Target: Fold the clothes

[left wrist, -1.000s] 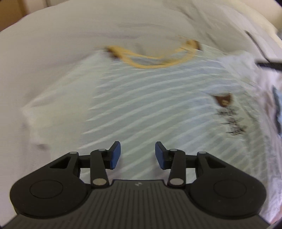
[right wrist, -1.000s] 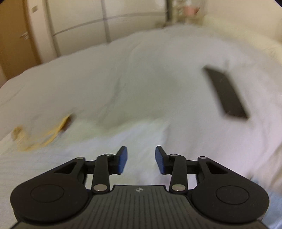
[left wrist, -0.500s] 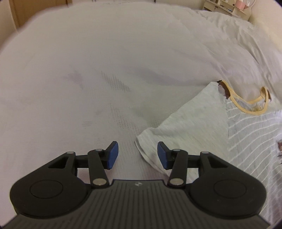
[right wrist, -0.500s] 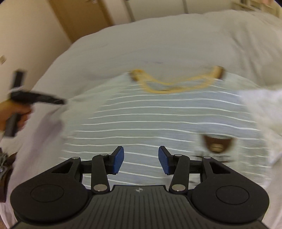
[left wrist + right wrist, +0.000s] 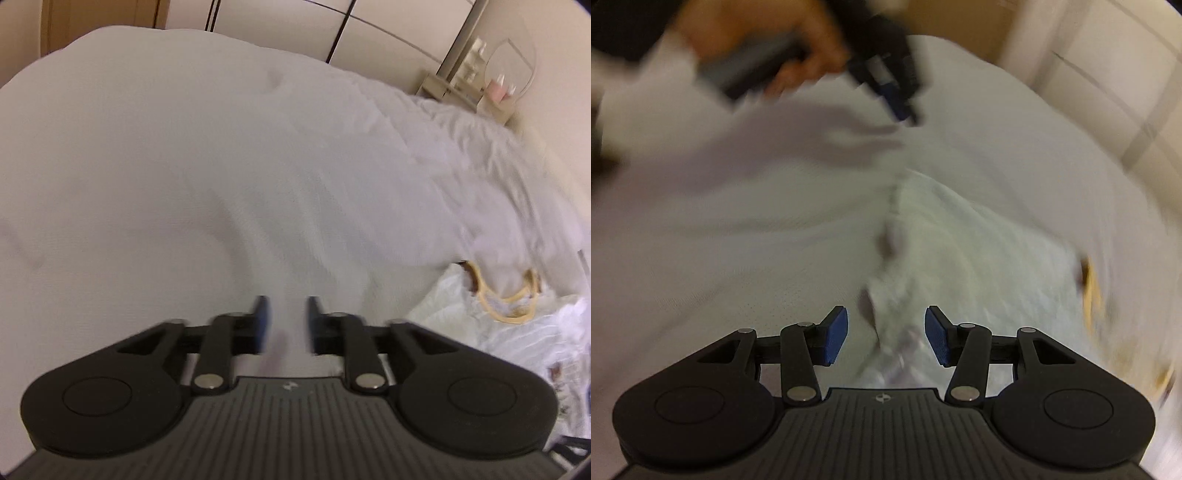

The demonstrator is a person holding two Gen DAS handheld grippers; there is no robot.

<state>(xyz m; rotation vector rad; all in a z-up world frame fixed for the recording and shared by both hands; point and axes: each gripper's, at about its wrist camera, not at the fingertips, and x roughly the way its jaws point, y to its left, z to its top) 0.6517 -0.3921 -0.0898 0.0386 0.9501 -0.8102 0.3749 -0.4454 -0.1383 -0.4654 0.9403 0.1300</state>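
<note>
A pale striped shirt [image 5: 517,332] with a yellow collar [image 5: 511,308] lies flat on the white bed, at the lower right of the left wrist view. My left gripper [image 5: 286,325] hovers over bare sheet to the left of the shirt, open with a narrow gap and nothing between its fingers. In the blurred right wrist view the shirt [image 5: 979,266] spreads ahead and to the right. Its sleeve edge runs down between the fingers of my open right gripper [image 5: 886,336]. A hand holds the left gripper [image 5: 901,103] further back.
The white bed cover [image 5: 221,147] fills most of both views. Pale wardrobe doors [image 5: 280,22] stand behind the bed. A small dresser with a mirror [image 5: 491,74] is at the far right corner.
The left gripper has swung left off the shirt onto bare sheet and its fingers have drawn closer. The right gripper has swung from the shirt's chest to its left sleeve edge.
</note>
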